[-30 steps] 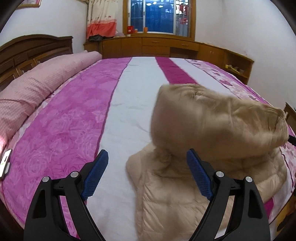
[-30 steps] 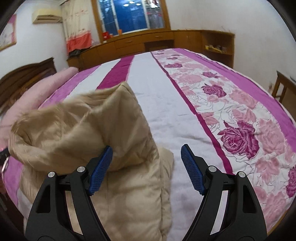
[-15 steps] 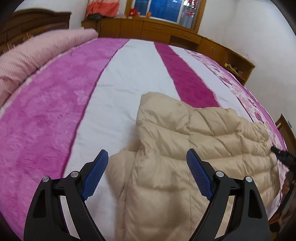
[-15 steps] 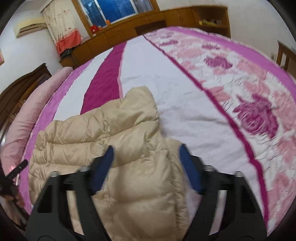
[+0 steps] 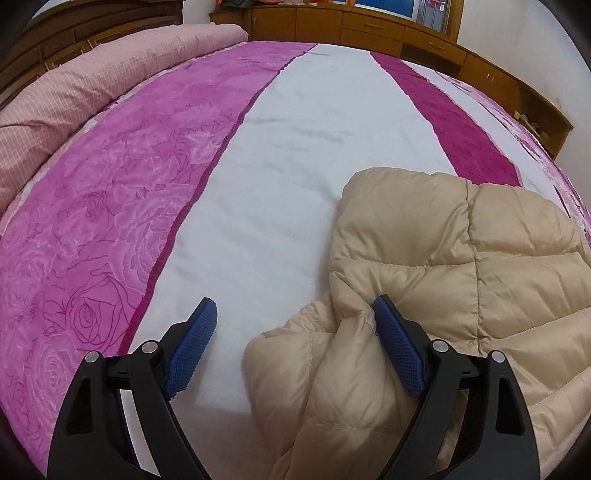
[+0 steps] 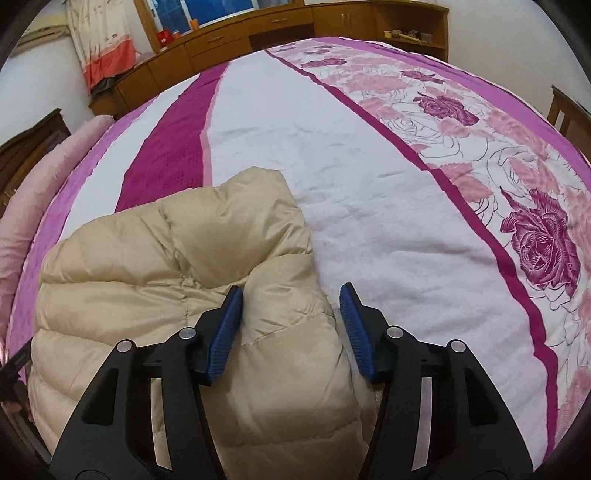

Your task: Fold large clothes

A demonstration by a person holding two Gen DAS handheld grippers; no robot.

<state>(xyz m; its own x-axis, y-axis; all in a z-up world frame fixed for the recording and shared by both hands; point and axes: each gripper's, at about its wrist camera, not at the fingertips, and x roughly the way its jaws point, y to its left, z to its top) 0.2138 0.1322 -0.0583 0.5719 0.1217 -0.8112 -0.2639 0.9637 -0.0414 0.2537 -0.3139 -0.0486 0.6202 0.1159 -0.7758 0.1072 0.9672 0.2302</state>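
Observation:
A beige quilted puffer jacket (image 5: 461, 266) lies folded over on the bed near its front edge; it also shows in the right wrist view (image 6: 166, 266). My left gripper (image 5: 293, 325) is open low over the jacket's left corner, its right pad touching a fold, a bunched lower layer between the jaws. My right gripper (image 6: 291, 314) is open, its jaws astride the jacket's right corner fold without pinching it.
The bed cover (image 5: 288, 155) has white, magenta and pink rose stripes. A rolled pink quilt (image 5: 74, 92) lies along the wooden headboard at left. Wooden cabinets (image 6: 258, 26) run behind the bed. A wooden piece (image 6: 569, 110) stands at far right.
The jacket's raised upper half has come down flat over its lower half. Both grippers have dropped close to the jacket's near corners, and the right jaws have narrowed.

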